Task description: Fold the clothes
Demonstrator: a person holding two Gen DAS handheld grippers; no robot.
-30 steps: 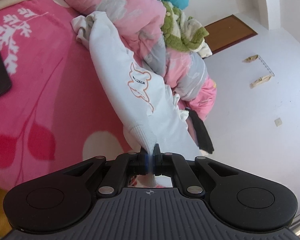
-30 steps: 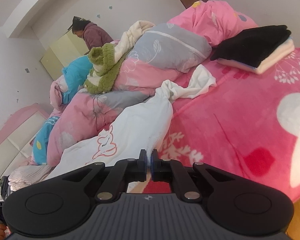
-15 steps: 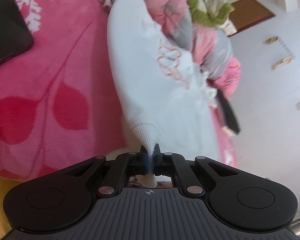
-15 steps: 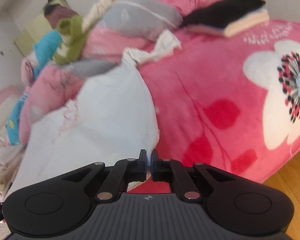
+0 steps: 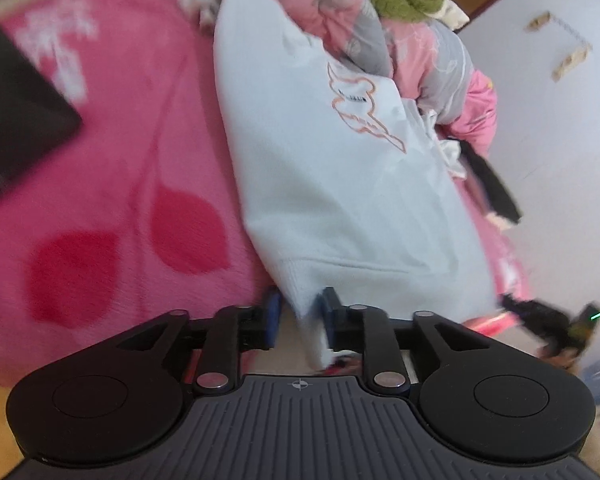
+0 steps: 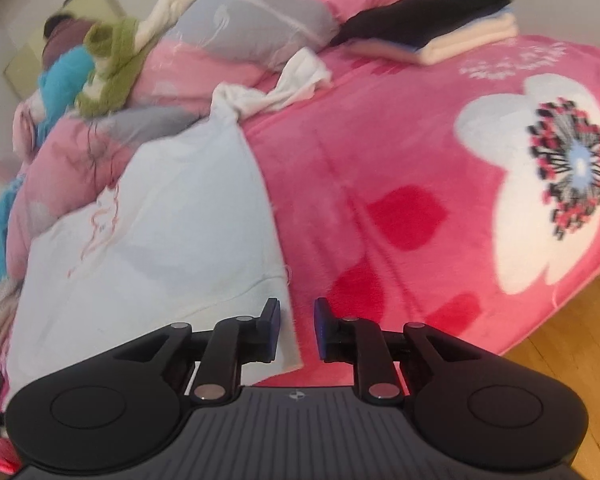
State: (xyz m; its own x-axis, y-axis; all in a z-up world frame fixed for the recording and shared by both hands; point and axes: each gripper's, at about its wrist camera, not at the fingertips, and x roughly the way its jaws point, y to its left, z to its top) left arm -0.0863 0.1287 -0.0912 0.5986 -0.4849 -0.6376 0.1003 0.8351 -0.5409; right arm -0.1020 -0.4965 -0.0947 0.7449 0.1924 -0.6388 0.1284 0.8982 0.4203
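Across the left wrist view, the pale blue-white sweatshirt with an orange outline print (image 5: 340, 168) lies lengthwise on the bright pink fleece bed cover with red leaf shapes (image 5: 112, 184), its long axis running away from the camera toward the rumpled pink and grey quilt (image 5: 428, 52). Its ribbed hem corner hangs between the fingers (image 5: 329, 312) of the left gripper (image 5: 299, 314), which have just been opening; they stand apart, the cloth loose and brushing only the right-hand one. The far end of the garment is bunched and hidden against the quilt, and a flat black thing (image 5: 16, 120) at the left edge is cut off and blurred. From the right wrist view, the same sweatshirt (image 6: 172, 232) stretches from the near edge up toward the quilt (image 6: 204, 52), its left side running out of frame. The right gripper (image 6: 296, 322) has also just been opening: its fingers (image 6: 272, 316) are spread, and the hem's near corner lies on the bed cover (image 6: 380, 168) beside the left-hand one, unpinched. A folded stack of black and cream clothes (image 6: 432, 32) sits at the far corner.
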